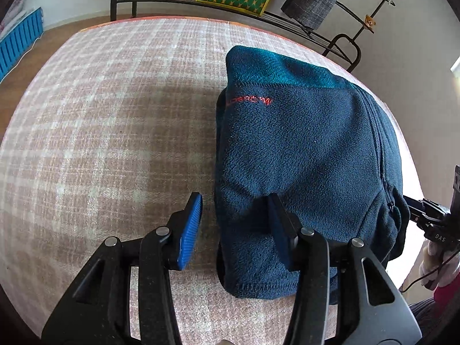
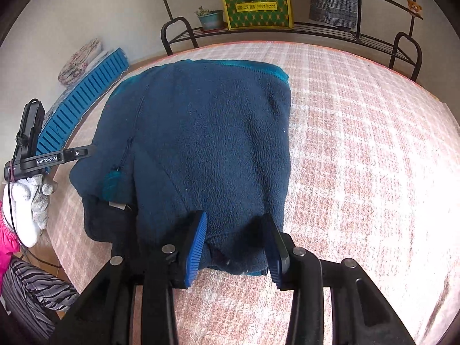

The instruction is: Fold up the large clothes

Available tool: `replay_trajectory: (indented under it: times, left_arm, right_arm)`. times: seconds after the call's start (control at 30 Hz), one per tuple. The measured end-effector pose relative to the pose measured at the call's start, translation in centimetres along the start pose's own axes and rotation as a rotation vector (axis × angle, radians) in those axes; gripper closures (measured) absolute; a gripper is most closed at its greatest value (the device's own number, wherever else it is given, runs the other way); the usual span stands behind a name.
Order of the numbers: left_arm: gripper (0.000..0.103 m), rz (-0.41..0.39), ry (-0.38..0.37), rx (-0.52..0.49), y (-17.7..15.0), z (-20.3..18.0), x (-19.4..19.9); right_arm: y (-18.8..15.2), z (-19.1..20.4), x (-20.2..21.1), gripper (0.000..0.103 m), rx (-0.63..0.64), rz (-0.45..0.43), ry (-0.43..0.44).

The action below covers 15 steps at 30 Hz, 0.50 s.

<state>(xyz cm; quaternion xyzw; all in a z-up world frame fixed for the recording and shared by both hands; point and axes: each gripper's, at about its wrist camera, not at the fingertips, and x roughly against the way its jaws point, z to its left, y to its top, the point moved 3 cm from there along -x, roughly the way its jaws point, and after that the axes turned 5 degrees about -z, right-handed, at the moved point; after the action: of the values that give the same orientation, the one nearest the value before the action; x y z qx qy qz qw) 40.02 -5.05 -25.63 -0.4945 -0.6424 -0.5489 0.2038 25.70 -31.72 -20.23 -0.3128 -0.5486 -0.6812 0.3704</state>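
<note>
My fleece jacket (image 1: pixel 302 149) lies folded into a thick, rounded block on the plaid blanket (image 1: pixel 100 132), dark navy pile with a teal collar band at the far end, a zipper running down 1 side and red stitched lettering I can't read across the chest. My left gripper (image 1: pixel 234 227) straddles its near left edge with the jaws spread: the ribbed blue pad (image 1: pixel 191 230) stands clear over the blanket, the other finger sits against the fleece, nothing pinched. My right gripper (image 2: pixel 235 247) has a bunched near corner of the fleece between its jaws; whether the pads press it I cannot tell. The blanket is a nubby pink-and-white weave, wide and bare on both sides of the jacket, its orange-trimmed edge curving at the far side. Beyond stands a black metal rack (image 2: pixel 316 28) with a potted plant (image 2: pixel 211 18) and a green-and-yellow bag (image 2: pixel 257 4) printed "Asian Sweet"; the left gripper's body reads "GenRobot.AI"
</note>
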Motion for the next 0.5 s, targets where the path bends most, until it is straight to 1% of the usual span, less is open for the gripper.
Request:
replay_trajectory:
  times: [0.03,0.1,0.17,0.2,0.23,0.27,0.33,0.4,0.5]
  left_arm:
    - [0.054,-0.002,-0.021,0.016,0.1,0.2,0.5]
    - [0.053,-0.021,-0.081,0.085,0.6,1.1,1.6]
    - [0.046,-0.028,-0.143,0.177,1.3,2.5,2.3]
    - [0.041,-0.029,-0.190,0.225,1.7,3.2,2.4]
    - [0.039,-0.034,-0.231,0.273,2.1,4.0,2.5]
    - [0.038,-0.039,-0.263,0.319,2.5,4.6,2.5]
    - [0.034,-0.033,-0.324,0.400,2.9,5.8,2.1]
    - [0.033,-0.016,-0.371,0.468,3.1,6.5,1.2]
    - [0.033,0.038,-0.423,0.501,3.5,6.6,-0.7]
  right_arm:
    - [0.1,0.0,0.7,0.063,0.011,-0.008,0.020]
    - [0.2,-0.6,2.3,0.062,0.021,-0.063,0.055]
    - [0.3,-1.9,3.5,0.047,-0.007,-0.149,0.046]
    - [0.5,-2.8,3.9,0.032,-0.034,-0.200,0.045]
    - [0.8,-3.7,4.1,0.023,-0.067,-0.239,0.054]
    - [0.9,-4.6,4.0,0.021,-0.101,-0.252,0.070]
    - [1.4,-6.0,3.1,0.021,-0.163,-0.218,0.118]
    - [1.6,-7.0,1.9,0.021,-0.225,-0.180,0.154]
    - [1.6,-8.0,-0.2,0.021,-0.315,-0.119,0.240]
